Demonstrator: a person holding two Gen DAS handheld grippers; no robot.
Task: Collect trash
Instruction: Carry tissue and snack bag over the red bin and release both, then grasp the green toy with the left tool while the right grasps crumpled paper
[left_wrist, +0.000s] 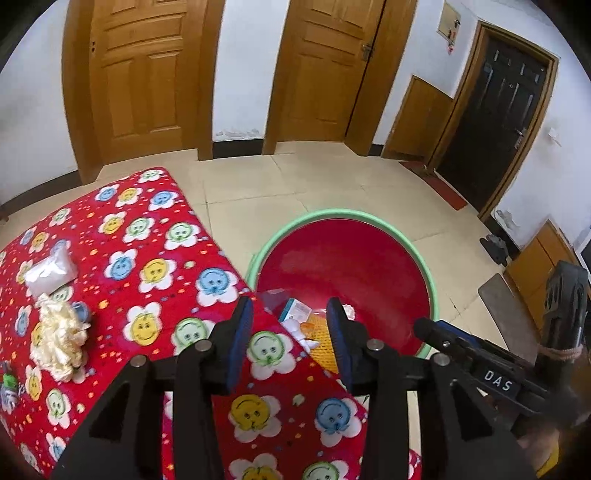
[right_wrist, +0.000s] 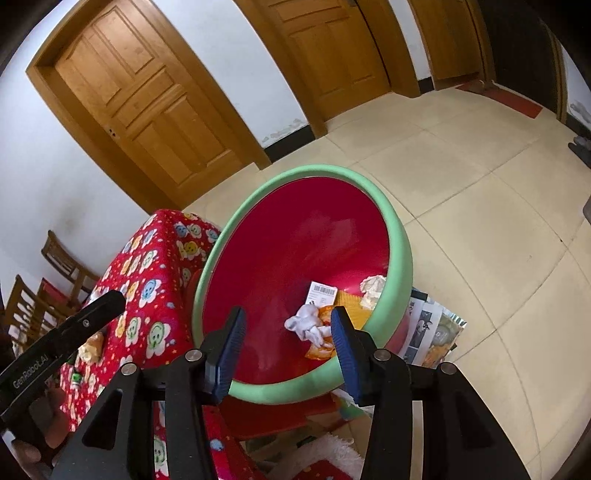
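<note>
A red basin with a green rim (left_wrist: 354, 214) (right_wrist: 400, 251) stands on the floor beside the table with the red flower cloth (left_wrist: 155, 236) (right_wrist: 155, 266). It holds trash: white crumpled tissue (right_wrist: 306, 323), a barcode label (right_wrist: 321, 293), an orange wrapper (right_wrist: 321, 350), a crumpled paper ball (right_wrist: 373, 286). On the table lie a cream crumpled wrapper (left_wrist: 59, 338) and a clear plastic bag (left_wrist: 50, 271). My left gripper (left_wrist: 290, 332) is open and empty over the table edge. My right gripper (right_wrist: 288, 334) is open and empty above the basin; it also shows in the left wrist view (left_wrist: 480, 354).
Wooden doors (left_wrist: 144, 70) and a dark door (left_wrist: 495, 122) line the far walls. Tiled floor (left_wrist: 332, 184) lies beyond the basin. Newspapers (right_wrist: 428, 328) lie beside the basin. Wooden chairs (right_wrist: 48, 284) stand behind the table. A small green item (left_wrist: 9, 384) lies at the table's left edge.
</note>
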